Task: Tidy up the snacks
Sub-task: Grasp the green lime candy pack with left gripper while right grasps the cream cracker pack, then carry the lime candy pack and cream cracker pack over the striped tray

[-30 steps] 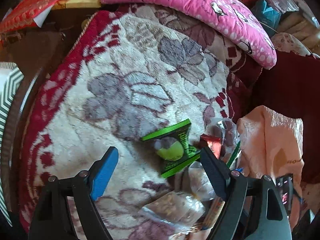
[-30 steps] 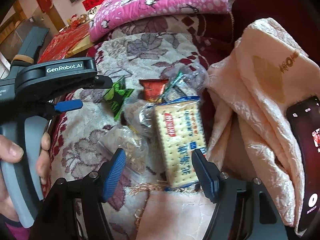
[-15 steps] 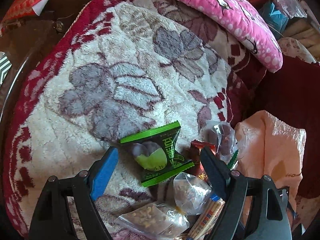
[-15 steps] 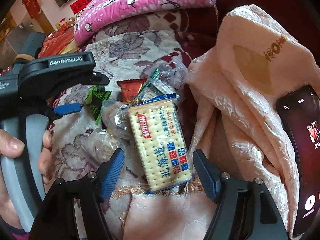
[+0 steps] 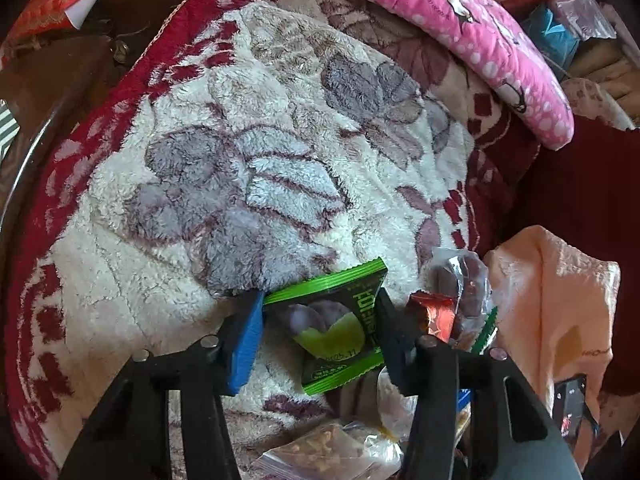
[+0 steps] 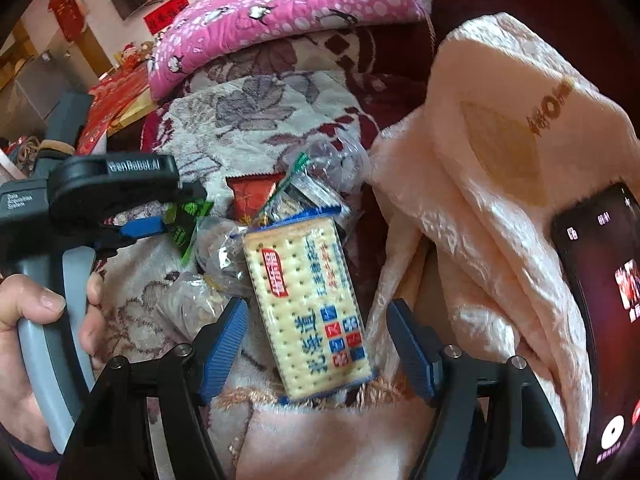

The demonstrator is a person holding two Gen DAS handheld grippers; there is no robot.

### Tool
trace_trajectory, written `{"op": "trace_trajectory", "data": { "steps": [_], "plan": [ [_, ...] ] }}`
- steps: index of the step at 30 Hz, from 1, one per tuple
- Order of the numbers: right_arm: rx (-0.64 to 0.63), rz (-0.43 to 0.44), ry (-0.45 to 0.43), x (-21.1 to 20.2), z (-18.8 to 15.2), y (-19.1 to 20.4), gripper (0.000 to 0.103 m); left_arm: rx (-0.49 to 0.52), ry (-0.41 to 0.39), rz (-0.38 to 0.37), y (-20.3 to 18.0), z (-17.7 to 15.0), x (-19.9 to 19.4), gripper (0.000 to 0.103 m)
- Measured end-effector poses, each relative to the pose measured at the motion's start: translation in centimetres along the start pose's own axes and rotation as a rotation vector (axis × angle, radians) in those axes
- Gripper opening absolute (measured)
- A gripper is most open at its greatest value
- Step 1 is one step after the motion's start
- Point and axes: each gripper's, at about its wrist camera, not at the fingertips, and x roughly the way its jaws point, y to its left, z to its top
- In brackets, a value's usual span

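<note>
The left gripper (image 5: 318, 334) has just been closing its two fingers on a small green snack packet (image 5: 334, 330); its blue pad (image 5: 244, 344) presses the packet's left edge and the dark finger presses its right edge, so the packet is pinched between them. The packet lies on a fluffy cream blanket (image 5: 260, 160) with grey flowers and a dark red border.

Just right of the packet lies a red wrapper (image 5: 436, 316), then a clear bag of dark pieces (image 5: 464, 280). Clear bags of pale snacks (image 5: 332, 452) sit lower down, near the gripper body.

The right gripper (image 6: 320, 344) has its blue-padded fingers spread apart and they have just been opening a little wider. A long cracker pack (image 6: 308, 308) with blue edging lies between them on the blanket, touching neither pad. Beyond its far end the other snacks cluster together.

In the right wrist view a hand (image 6: 36, 320) grips the grey handle of the left tool. A peach towel (image 6: 500, 168) is bunched to the right, with a phone (image 6: 604, 304) on it. A pink pillow (image 5: 460, 20) lies across the far side.
</note>
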Motion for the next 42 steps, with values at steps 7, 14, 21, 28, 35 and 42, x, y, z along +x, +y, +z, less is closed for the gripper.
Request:
{"op": "trace_trajectory", "data": {
  "steps": [7,14,21,28,35,42],
  "plan": [
    [-0.065,0.005,-0.004,1.8,0.6,0.2,0.079,0.115,-0.025,0.02,0.5,-0.6,-2.6,0.049],
    [-0.049,0.016,0.067,3.9,-0.1,-0.2,0.073,0.22,-0.015,0.059,1.1,-2.1,-4.5,0.049],
    [-0.07,0.005,0.023,1.8,-0.1,1.2,0.059,0.248,-0.033,0.105,2.7,-3.4,-5.8,0.049],
    [-0.103,0.087,-0.038,-1.4,0.1,3.2,0.059,0.282,-0.079,0.145,3.3,-4.7,-8.0,0.049],
    [-0.138,0.118,-0.025,-1.0,-0.3,5.0,0.059,0.292,-0.106,0.178,3.8,-5.8,-9.3,0.049],
    [-0.151,0.153,-0.02,-1.5,-0.7,6.0,0.059,0.277,-0.121,0.19,4.0,-5.7,-9.7,0.049]
  ]
}}
